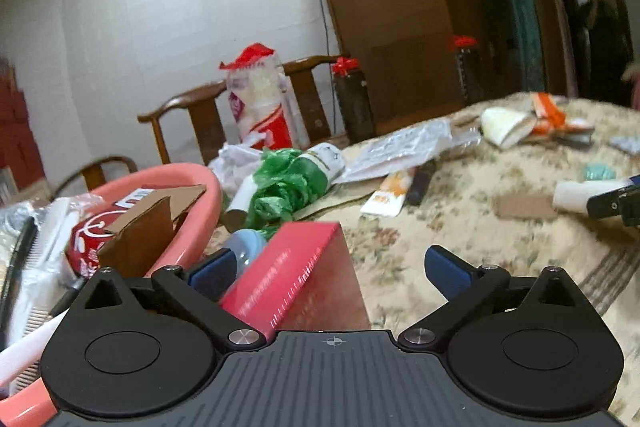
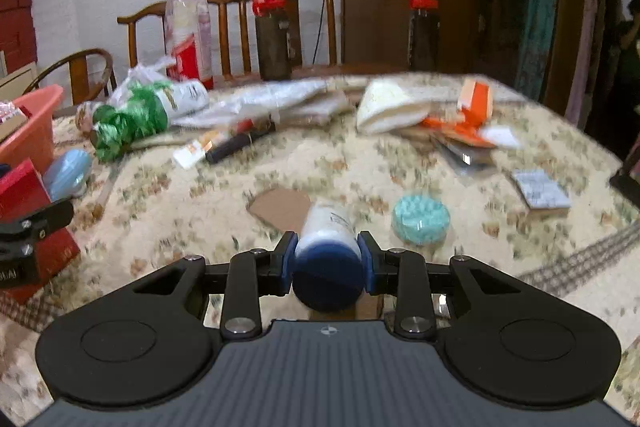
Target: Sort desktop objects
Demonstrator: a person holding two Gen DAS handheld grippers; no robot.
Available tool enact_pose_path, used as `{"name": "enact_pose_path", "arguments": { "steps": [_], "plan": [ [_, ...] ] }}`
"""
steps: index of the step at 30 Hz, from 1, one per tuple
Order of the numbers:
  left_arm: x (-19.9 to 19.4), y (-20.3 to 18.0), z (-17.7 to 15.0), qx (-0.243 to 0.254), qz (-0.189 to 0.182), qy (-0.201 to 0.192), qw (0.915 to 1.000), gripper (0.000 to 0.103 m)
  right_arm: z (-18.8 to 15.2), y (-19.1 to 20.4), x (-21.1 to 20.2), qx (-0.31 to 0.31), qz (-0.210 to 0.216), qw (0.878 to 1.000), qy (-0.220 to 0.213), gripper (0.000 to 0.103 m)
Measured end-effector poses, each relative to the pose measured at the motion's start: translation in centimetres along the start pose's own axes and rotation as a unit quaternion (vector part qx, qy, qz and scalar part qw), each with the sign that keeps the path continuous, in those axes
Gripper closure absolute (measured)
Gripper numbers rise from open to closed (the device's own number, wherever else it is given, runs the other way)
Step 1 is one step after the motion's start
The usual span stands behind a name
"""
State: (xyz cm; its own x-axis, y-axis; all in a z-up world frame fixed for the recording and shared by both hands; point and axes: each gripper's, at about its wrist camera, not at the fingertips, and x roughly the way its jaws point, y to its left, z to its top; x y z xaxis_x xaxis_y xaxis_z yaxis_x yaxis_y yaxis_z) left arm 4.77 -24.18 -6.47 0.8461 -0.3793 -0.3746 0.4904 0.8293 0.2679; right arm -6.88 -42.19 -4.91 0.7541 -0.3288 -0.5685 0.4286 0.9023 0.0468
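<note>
At the far left, a pink basin sits at the edge of the floral-clothed surface, holding a cardboard box, a red packet and a white comb. Just right of it, the left tool has its blue-padded fingers spread wide; a red box stands between them, nearer the left pad, though contact cannot be judged. A pale blue object lies behind the box, beside the basin. Further back lies a bottle wrapped in green plastic, then a clear plastic sleeve, a small orange-and-white tube and a dark stick beside it. Toward the middle, a brown cardboard scrap lies flat. Just past it, the right tool is clamped on a white bottle with a dark blue cap, cap toward the camera, the bottle lying along the fingers above the cloth. To its right a teal round brush rests, then a small booklet, with orange packaging behind.
</note>
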Motion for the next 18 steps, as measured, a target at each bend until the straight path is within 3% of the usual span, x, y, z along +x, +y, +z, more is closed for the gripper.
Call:
{"name": "enact_pose_path", "arguments": {
  "steps": [3,7,13,18],
  "plan": [
    [-0.3,-0.1,-0.1,-0.001,0.001,-0.005,1.0000,0.000,-1.6,-0.5,1.1,0.000,0.005,1.000,0.015,0.047],
    [-1.2,0.7,0.2,-0.032,-0.020,-0.003,0.9993,0.000,-2.1,0.5,1.0,-0.031,-0.007,0.999,0.008,0.039],
    [-3.8,1.9,-1.8,-0.065,-0.031,0.011,0.9973,0.000,-2.4,0.9,1.0,-0.050,-0.014,0.999,0.006,0.038],
    [-5.3,3.2,-4.0,-0.079,-0.005,0.026,0.9965,0.000,-2.2,1.2,1.0,-0.053,-0.018,0.998,0.011,0.038]
  ]
}}
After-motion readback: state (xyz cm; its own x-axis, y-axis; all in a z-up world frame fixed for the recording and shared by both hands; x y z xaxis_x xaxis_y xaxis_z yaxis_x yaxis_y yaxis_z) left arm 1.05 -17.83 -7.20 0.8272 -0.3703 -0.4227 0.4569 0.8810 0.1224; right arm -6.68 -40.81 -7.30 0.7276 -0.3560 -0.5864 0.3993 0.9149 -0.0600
